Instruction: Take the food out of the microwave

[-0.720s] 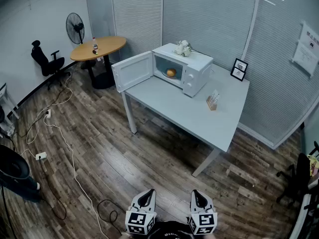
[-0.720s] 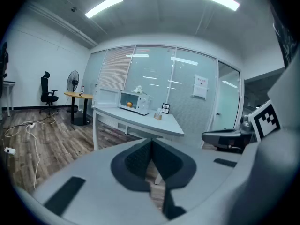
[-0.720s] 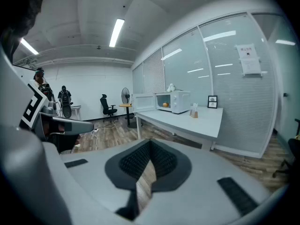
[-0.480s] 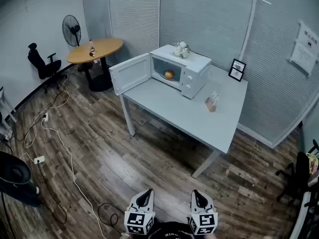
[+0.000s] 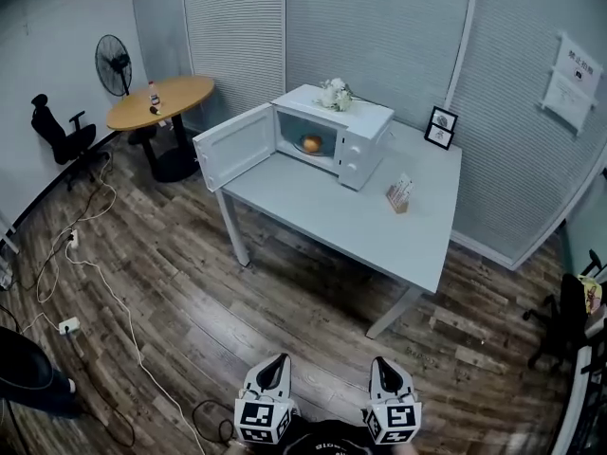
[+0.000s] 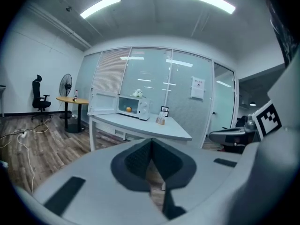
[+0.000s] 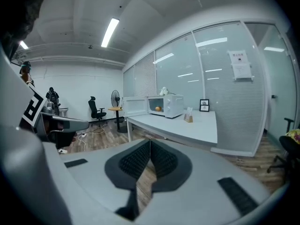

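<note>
Food (image 5: 311,144), likely an orange: in open microwave (image 5: 364,140) | far from jaws | both pairs pressed together, empty

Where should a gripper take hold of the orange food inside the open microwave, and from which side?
Probably across its widest middle, one jaw on each side: the orange food looks round, with no handle. Come in level through the open front of the microwave, its only free side; the door stands swung wide, clear of that path.
</note>
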A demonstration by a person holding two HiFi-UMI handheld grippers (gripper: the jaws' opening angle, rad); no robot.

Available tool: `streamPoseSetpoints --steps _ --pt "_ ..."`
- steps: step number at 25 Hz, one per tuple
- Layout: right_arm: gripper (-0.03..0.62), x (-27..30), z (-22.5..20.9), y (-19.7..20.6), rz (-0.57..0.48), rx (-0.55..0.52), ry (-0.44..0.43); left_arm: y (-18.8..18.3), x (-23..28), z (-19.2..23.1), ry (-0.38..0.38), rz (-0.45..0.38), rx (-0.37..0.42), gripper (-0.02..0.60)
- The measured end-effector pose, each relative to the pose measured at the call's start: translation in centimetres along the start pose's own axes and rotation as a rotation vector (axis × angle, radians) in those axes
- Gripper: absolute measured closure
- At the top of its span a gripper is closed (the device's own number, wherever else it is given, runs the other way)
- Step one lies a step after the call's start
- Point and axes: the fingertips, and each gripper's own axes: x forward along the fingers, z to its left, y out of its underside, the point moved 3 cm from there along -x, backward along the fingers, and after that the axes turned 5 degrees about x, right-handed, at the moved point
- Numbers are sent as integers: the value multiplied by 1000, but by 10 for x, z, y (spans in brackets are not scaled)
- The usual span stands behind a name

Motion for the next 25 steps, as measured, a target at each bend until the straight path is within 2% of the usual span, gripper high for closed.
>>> streamPoseSetpoints --steps 4,10,17,25 --pt "589 11 12 -2 -12 0 32 -12 6 16 41 -16 20 574" --pt "589 23 28 1 6 9 19 -17 14 36 41 -20 35 574" --pt "589 53 13 -8 25 10 -2 -19 33 43 15 -9 29 574" --pt "589 116 -8 -31 28 4 -86 -30 79 61 -61 12 9 574"
